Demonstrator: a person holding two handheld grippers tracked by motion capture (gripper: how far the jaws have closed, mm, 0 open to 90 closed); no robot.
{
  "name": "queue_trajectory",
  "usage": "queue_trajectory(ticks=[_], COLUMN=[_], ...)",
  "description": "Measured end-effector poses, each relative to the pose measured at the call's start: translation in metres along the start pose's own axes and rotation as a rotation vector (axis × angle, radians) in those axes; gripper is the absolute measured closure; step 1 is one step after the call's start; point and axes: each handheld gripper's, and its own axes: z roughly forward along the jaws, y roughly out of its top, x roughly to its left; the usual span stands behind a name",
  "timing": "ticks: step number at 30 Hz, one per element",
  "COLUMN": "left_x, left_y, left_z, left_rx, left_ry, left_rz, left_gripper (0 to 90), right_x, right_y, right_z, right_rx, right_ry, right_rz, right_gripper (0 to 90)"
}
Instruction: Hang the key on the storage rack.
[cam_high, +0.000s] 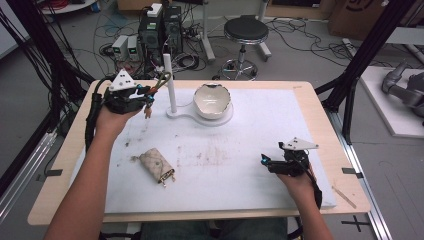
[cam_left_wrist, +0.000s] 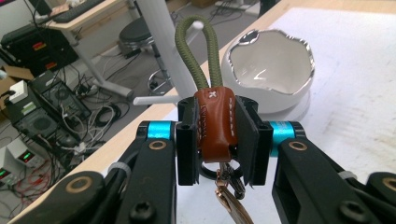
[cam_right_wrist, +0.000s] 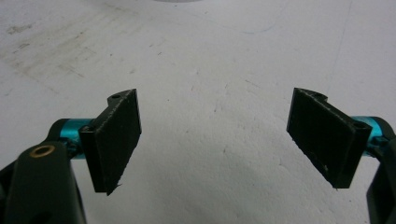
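While the left gripper hung beside the white post from above, its own view showed a leather keychain clamped, loop near the peg, seemingly unhung; the right gripper gaped empty.

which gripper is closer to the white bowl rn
Left. The left gripper, shut on a keychain, is just left of the white bowl. The right gripper sits open near the table's front right.

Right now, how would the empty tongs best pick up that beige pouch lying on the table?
Grip the beige quilted pouch across its narrow middle, coming straight down from above. It lies flat and slanted, so turn the open right tongs to match; avoid the metal clasp end.
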Motion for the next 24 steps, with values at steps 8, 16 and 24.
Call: queue_trajectory(ticks=[8, 16, 24], left_x=[0.002, 0.002, 0.002], left_y=[-0.004, -0.005, -0.018], left_z=[0.012, 0.016, 0.002], left_rx=[0.031, 0.051, 0.014], left_ry=[0.001, -0.005, -0.037], left_rz=[-0.016, -0.061, -0.138], left_gripper=[70.5, 42.8, 30.7], right_x=[-0.001, -0.001, 0.002], right_y=[-0.001, -0.001, 0.000], right_z=[-0.001, -0.001, 0.001], right_rx=[-0.002, 0.002, 0.006], right_ry=[-0.001, 0.001, 0.007], right_rz=[0.002, -0.001, -0.006], right_gripper=[18.0, 18.0, 18.0])
